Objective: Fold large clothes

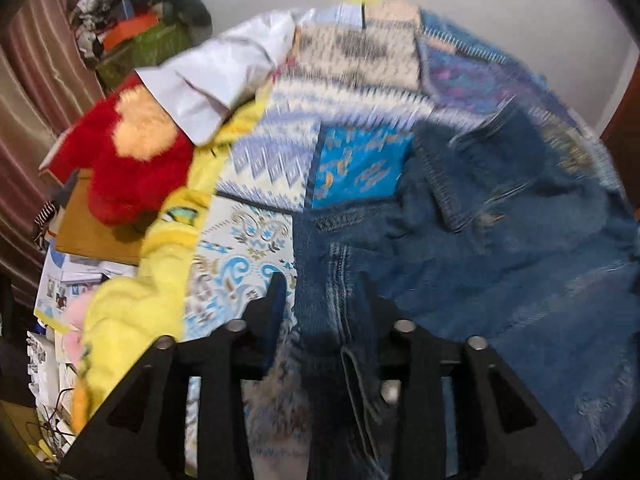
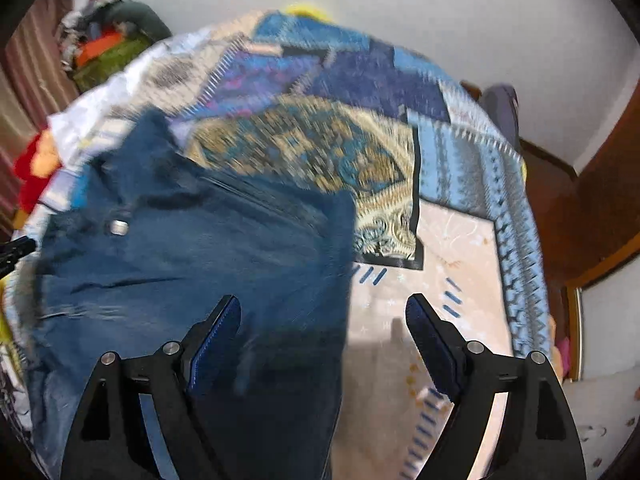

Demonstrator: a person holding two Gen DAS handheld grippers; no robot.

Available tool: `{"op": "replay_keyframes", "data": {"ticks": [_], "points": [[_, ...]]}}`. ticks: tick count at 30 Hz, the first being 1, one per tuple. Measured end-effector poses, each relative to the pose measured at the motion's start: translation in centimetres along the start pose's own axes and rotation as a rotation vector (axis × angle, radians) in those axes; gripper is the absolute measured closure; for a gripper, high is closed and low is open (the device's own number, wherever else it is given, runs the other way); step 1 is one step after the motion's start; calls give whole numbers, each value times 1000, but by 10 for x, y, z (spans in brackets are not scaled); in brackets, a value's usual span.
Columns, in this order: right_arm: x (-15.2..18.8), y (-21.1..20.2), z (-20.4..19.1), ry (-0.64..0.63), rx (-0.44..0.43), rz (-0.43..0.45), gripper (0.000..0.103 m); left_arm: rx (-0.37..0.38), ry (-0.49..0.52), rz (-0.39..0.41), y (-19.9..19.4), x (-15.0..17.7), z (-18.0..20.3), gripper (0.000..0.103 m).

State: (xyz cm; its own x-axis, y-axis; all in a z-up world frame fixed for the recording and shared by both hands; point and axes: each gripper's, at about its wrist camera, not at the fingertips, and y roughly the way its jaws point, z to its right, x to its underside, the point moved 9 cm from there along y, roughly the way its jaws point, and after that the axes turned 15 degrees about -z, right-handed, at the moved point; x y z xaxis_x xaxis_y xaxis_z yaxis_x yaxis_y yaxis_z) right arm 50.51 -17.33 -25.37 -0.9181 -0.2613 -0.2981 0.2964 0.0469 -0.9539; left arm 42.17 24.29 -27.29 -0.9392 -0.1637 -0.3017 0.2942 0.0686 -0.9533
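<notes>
A pair of blue denim jeans (image 1: 500, 240) lies on a patchwork quilt (image 1: 260, 184). In the left wrist view my left gripper (image 1: 322, 292) has its fingers partly closed around a raised denim seam edge (image 1: 340, 280) that passes between them. In the right wrist view the jeans (image 2: 200, 248) cover the left half, with a metal button (image 2: 119, 227) showing. My right gripper (image 2: 324, 312) is wide open just above the jeans' right edge, holding nothing. Both views are motion blurred.
A red and orange plush toy (image 1: 132, 152), a white cloth (image 1: 212, 80) and a yellow blanket (image 1: 136, 304) lie along the quilt's left side. A heap of clothes (image 1: 136, 24) sits at the far left by a curtain. Wooden furniture (image 2: 592, 208) stands at the right.
</notes>
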Motion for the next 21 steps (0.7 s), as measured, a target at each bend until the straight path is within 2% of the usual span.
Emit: {"op": "replay_keyframes", "data": {"ticks": [2,7,9,12,16,21], "points": [[5,-36,-6,-26,20,64,19,-2,-2,61,-31,6,-1,49],[25,-113,-17,-55,0,207,5,9,0,199,-105,29,-5,28],[40,-138,-21,-59,-29,251,1,-2,6,232,-129,43,-9,15],[65,-165,-29,-66,-65,278,0,-4,5,248,-150,63,-13,4],[101,-175,-39,-77,-88,271,0,30,-8,224,-158,97,-22,4],[147,-157,-43,-74,-112,196,0,47,-17,149,-137,142,-37,4]]}}
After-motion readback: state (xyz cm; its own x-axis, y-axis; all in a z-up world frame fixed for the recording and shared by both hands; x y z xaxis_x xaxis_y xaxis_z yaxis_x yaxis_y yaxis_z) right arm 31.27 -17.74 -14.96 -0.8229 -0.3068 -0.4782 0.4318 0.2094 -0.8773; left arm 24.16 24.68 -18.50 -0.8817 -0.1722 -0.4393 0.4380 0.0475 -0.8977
